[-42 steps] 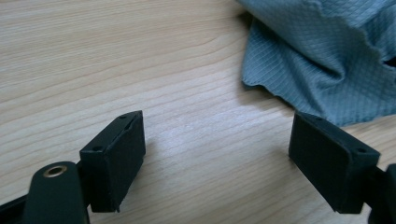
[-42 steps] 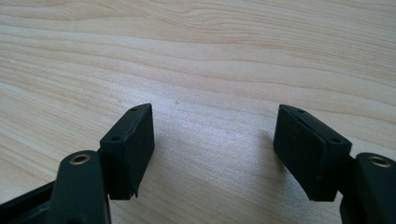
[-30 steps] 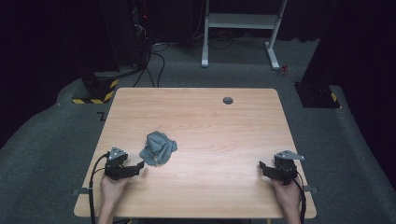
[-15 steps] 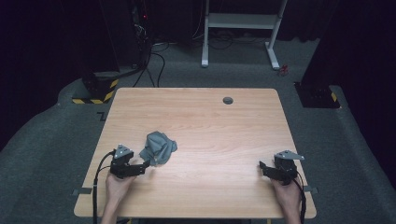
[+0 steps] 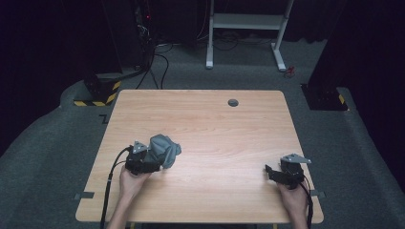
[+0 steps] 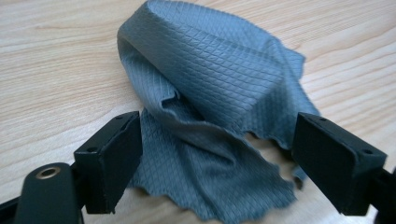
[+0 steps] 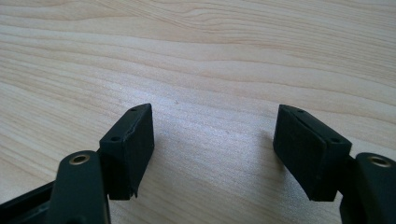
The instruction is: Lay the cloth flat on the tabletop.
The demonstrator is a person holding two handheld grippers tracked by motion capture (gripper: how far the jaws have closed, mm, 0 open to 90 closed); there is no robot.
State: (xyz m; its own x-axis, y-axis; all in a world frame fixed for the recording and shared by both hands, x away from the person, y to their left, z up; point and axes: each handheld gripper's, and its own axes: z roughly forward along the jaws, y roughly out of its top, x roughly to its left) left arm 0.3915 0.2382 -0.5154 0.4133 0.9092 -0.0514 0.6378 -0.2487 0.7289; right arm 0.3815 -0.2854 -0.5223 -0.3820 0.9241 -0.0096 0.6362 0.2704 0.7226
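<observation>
A crumpled grey cloth (image 5: 165, 150) with a quilted diamond weave lies on the left half of the wooden table (image 5: 215, 124). My left gripper (image 5: 152, 161) is at the cloth's near-left edge, open, with the cloth's frayed lower flap (image 6: 215, 172) lying between its wide-apart jaws. The cloth's folded hump (image 6: 210, 70) rises just beyond the jaws. Near the table's front right corner my right gripper (image 5: 271, 172) rests low over bare wood, open, with nothing between its jaws (image 7: 212, 154).
A small dark round grommet (image 5: 233, 102) sits near the table's far edge. Beyond the table are a white desk frame (image 5: 248, 28), cables on grey carpet and a yellow-black striped base (image 5: 98, 93) at the far left.
My left gripper has moved forward and right until its jaws straddle the cloth's near edge. The right gripper has stayed in place.
</observation>
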